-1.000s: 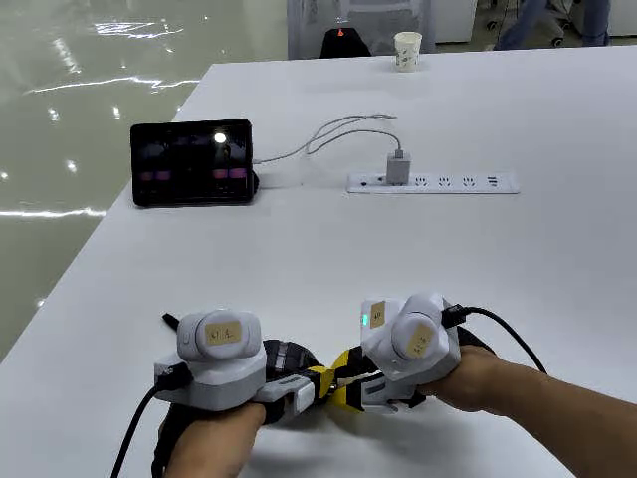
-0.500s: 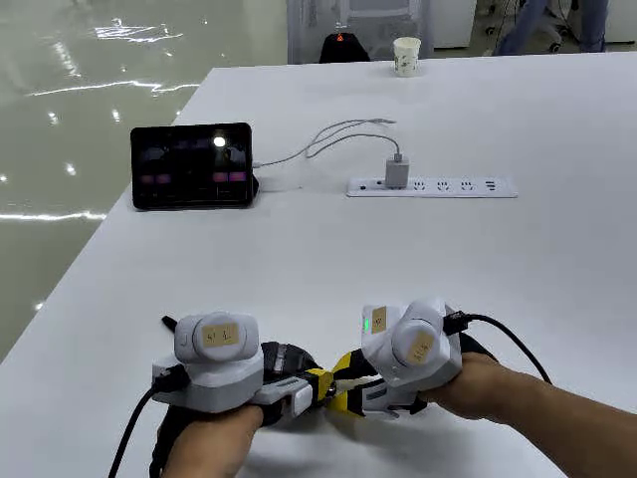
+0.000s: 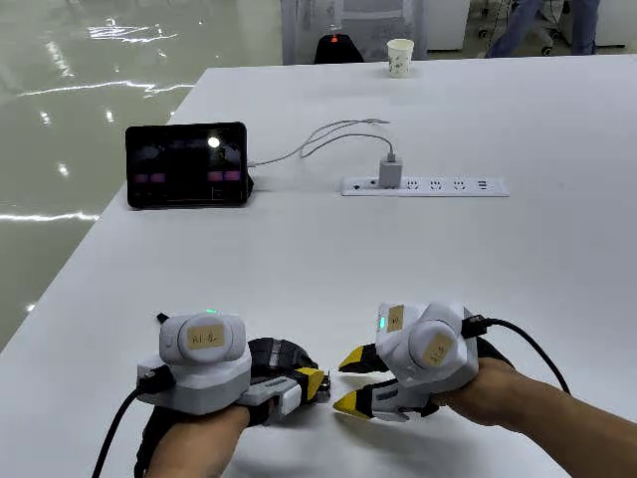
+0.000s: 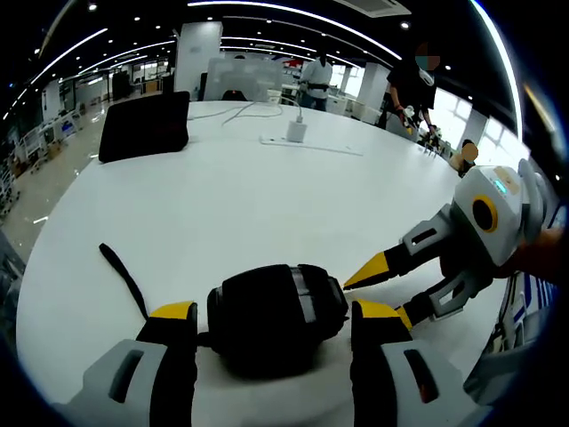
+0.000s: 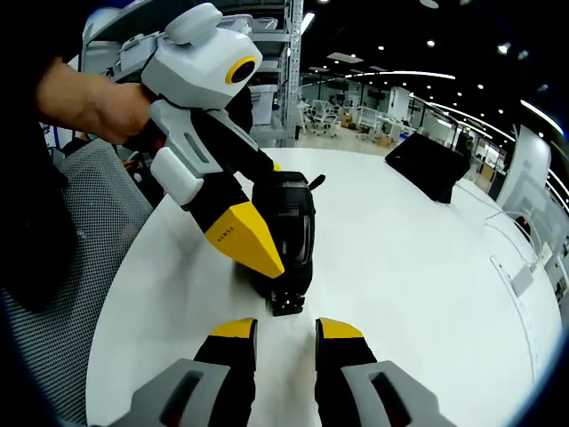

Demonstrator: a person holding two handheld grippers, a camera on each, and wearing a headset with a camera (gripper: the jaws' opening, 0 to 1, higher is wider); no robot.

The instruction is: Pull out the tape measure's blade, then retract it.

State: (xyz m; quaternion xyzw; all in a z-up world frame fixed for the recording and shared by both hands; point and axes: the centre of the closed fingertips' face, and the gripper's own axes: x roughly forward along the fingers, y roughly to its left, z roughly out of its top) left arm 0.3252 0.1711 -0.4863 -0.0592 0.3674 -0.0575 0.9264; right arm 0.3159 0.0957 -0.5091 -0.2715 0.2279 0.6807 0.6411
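Currently step 1, blade housed: left gripper [image 4: 276, 313] clamps black tape measure [image 3: 277, 356] on white table [image 3: 398, 259]; right gripper [image 5: 286, 331] jaws apart, empty, just short of blade hook [image 5: 286, 303]. Next, likely: pinch hook, pull straight out

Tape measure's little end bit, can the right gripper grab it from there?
Probably yes. The blade tip sticks out of the tape measure just ahead of the right gripper, jaws apart, nothing between. The left gripper holds it.

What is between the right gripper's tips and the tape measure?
Only bare table, in the right gripper view, separates the right gripper from the tape measure.
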